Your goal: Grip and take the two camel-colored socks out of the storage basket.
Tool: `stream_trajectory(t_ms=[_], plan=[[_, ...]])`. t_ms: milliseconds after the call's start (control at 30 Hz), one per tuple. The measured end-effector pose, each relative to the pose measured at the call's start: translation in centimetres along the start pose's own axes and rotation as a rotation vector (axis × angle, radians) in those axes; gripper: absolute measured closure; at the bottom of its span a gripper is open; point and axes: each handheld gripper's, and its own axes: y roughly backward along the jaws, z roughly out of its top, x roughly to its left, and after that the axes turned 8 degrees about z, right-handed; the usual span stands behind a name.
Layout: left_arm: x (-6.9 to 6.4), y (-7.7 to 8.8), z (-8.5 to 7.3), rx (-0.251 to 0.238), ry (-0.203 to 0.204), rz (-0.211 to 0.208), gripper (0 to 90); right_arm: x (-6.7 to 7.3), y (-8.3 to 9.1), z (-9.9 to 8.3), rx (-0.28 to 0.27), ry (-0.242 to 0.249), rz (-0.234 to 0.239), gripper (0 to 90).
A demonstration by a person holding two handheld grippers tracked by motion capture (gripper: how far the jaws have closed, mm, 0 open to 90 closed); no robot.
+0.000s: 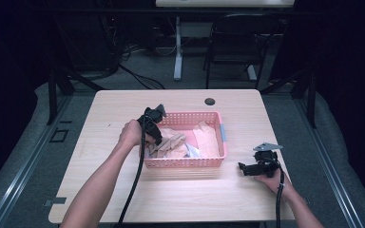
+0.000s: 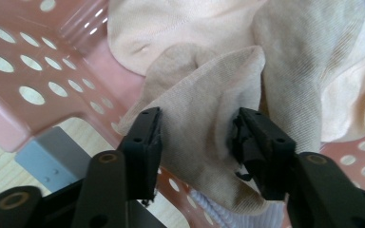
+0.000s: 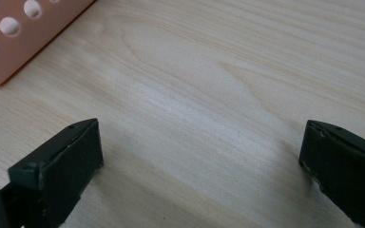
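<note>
A pink perforated basket (image 1: 185, 163) stands mid-table and holds a heap of beige socks (image 1: 204, 140). My left gripper (image 1: 158, 141) reaches down into the basket's left end. In the left gripper view its jaws (image 2: 196, 142) stand on either side of a raised fold of a beige sock (image 2: 195, 109), and both pads touch the cloth. The basket wall (image 2: 38, 85) shows at the left there. My right gripper (image 1: 242, 167) rests low over bare wood to the right of the basket, its jaws (image 3: 199, 152) wide open with nothing between them.
The light wooden table (image 1: 123, 104) has a round cable hole (image 1: 210, 101) near its far edge. A corner of the basket (image 3: 9, 33) shows in the right gripper view. A black chair (image 1: 235, 38) and a desk leg (image 1: 177, 47) stand beyond the table.
</note>
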Motion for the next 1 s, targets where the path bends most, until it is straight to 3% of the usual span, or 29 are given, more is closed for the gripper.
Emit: stream_trajectory(t_ms=[200, 333, 1000], plan=[[-0.8, -0.2, 0.0, 0.015, -0.028, 0.003, 76.5, 0.0, 0.0, 0.0, 0.0, 0.0, 0.0, 0.0], [-1.0, -0.1, -0.1, 0.004, -0.038, 0.005, 86.6, 0.0, 0.0, 0.0, 0.001, 0.0, 0.0, 0.0], [-1.1, 5.4, 0.0, -0.097, -0.092, 0.013, 87.9, 0.0, 0.0, 0.0, 0.001, -0.001, 0.0, 0.0]])
